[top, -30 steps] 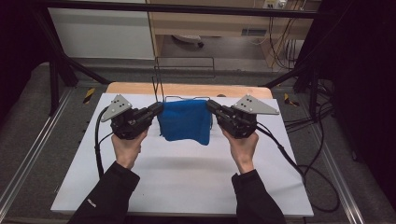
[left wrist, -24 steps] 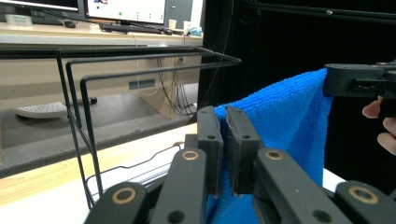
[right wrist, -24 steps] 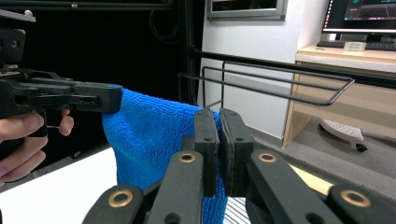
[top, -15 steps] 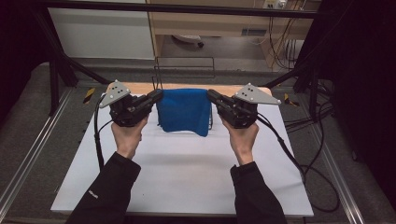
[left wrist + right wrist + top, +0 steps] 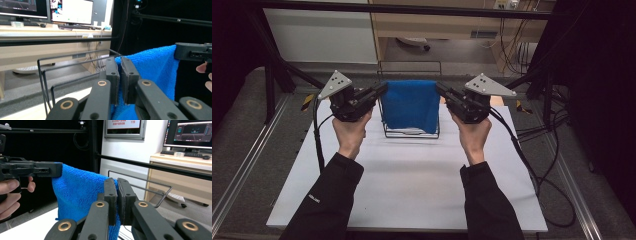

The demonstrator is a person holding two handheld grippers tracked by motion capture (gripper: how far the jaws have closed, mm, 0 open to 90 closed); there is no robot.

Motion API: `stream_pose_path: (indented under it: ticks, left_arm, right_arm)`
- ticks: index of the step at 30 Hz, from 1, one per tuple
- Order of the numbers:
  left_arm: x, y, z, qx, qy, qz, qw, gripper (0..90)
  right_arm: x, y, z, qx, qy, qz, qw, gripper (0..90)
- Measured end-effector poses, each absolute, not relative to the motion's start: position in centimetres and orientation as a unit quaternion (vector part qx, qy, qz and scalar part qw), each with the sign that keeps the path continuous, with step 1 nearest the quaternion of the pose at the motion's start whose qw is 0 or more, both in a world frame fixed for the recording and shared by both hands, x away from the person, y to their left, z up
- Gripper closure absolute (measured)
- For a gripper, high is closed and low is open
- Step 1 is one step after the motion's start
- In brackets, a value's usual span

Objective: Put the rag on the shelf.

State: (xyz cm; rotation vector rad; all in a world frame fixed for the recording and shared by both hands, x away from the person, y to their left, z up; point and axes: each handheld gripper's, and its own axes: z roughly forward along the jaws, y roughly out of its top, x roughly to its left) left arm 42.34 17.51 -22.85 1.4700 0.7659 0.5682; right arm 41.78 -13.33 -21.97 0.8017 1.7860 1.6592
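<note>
A: Left gripper (image 5: 379, 91) clamped on the blue towel's (image 5: 411, 104) upper left corner, jaws pressed together on the cloth.

B: Right gripper (image 5: 443, 90)?

A: Same, clamped on the upper right corner.

B: Towel position?

A: Stretched flat between both grippers, hanging above the white table (image 5: 412, 185), in front of the black wire rack (image 5: 412, 134) (whether it touches the rack, cannot tell).
</note>
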Motion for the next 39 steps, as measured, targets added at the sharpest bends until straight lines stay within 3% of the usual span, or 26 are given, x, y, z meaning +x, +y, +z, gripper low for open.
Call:
stream_pose_path:
  ticks: [39]
  left_arm:
    - [47.0, 17.6, -16.4, 0.605, 0.342, 0.269, 0.667, 85.0]
  right_arm:
    - [46.1, -12.2, -15.0, 0.295, 0.648, 0.622, 0.326, 86.9]
